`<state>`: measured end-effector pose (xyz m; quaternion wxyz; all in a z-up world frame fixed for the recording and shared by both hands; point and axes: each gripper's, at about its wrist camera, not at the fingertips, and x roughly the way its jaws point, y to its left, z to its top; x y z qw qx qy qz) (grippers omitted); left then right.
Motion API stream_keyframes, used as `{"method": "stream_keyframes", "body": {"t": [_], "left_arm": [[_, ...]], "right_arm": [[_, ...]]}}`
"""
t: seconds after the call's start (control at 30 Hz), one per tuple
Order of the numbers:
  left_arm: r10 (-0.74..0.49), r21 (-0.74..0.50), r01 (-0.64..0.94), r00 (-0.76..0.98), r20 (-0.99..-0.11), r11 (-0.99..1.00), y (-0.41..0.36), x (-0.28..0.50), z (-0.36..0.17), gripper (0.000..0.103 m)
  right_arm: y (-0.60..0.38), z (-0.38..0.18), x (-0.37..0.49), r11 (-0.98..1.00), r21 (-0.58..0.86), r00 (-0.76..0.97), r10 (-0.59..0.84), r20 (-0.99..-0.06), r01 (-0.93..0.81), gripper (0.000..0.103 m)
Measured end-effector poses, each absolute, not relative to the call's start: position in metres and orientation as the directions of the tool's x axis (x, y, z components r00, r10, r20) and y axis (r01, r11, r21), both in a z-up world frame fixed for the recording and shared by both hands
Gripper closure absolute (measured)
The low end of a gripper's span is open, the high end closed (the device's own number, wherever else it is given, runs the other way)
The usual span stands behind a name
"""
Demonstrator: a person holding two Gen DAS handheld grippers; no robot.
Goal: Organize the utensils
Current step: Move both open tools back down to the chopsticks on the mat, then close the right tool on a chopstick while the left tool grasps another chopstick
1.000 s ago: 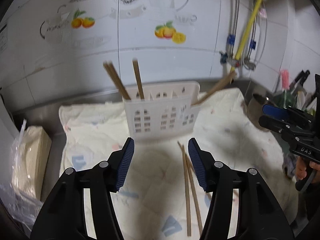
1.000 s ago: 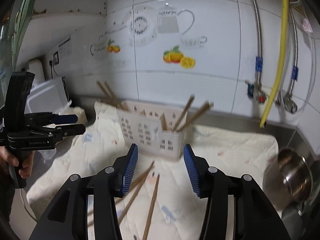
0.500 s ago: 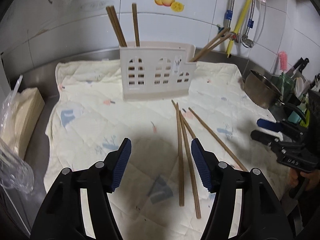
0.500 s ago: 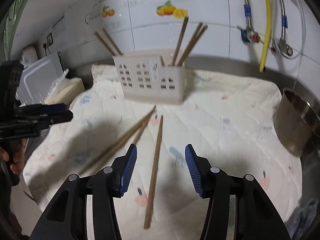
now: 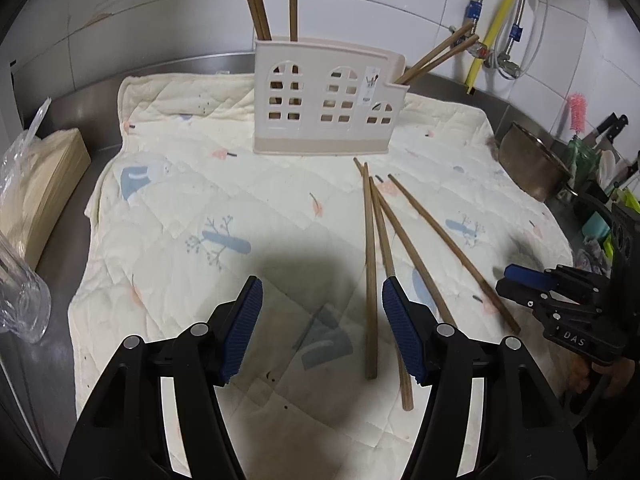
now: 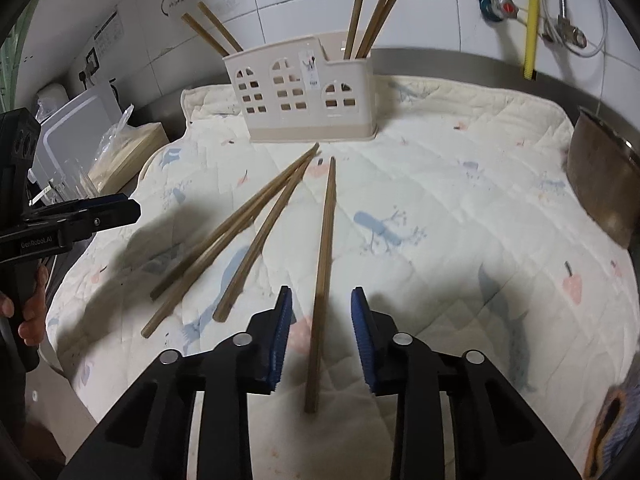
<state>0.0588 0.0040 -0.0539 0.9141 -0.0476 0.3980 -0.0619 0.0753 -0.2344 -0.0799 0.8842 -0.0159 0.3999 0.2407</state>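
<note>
A cream utensil holder (image 5: 326,98) with window cut-outs stands at the back of a quilted cloth (image 5: 192,208); several wooden chopsticks stand in it. It also shows in the right wrist view (image 6: 304,96). Several chopsticks lie loose on the cloth (image 5: 370,264). My left gripper (image 5: 322,332) is open and empty, just left of them. My right gripper (image 6: 322,338) is open, low over the cloth, with its jaws on either side of one lone chopstick (image 6: 324,248). Three more chopsticks (image 6: 236,240) lie to its left.
A steel pot (image 5: 532,164) stands at the cloth's right edge, also in the right wrist view (image 6: 604,184). A bagged stack of paper (image 5: 44,184) lies left. Tiled wall with a yellow pipe (image 5: 500,16) behind. Clutter of bottles and brushes at far right (image 5: 588,148).
Both grippers have pulled back from the holder and tilted down toward the cloth. My right gripper has come down around the lone chopstick and its jaws have narrowed.
</note>
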Motion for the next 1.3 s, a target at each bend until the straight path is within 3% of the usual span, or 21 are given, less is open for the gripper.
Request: {"method": "stream_keyframes", "body": {"t": [0.3, 0.6, 1.3], "left_arm": [[-0.16, -0.147, 0.074, 0.651, -0.742, 0.986, 0.002, 0.054, -0.068, 0.041], [-0.186, -0.151, 0.109, 0.637, -0.748, 0.982, -0.008, 0.054, -0.074, 0.043], [-0.234, -0.169, 0.165, 0.582, -0.778, 0.972, -0.034, 0.075, -0.099, 0.082]], "right_arm": [[-0.228, -0.094, 0.075, 0.882, 0.161, 0.541, 0.406, -0.736, -0.443, 0.089], [-0.227, -0.098, 0.074, 0.888, 0.138, 0.546, 0.386, -0.744, -0.44, 0.094], [-0.236, -0.081, 0.068, 0.902, 0.111, 0.602, 0.366, -0.71, -0.418, 0.096]]}}
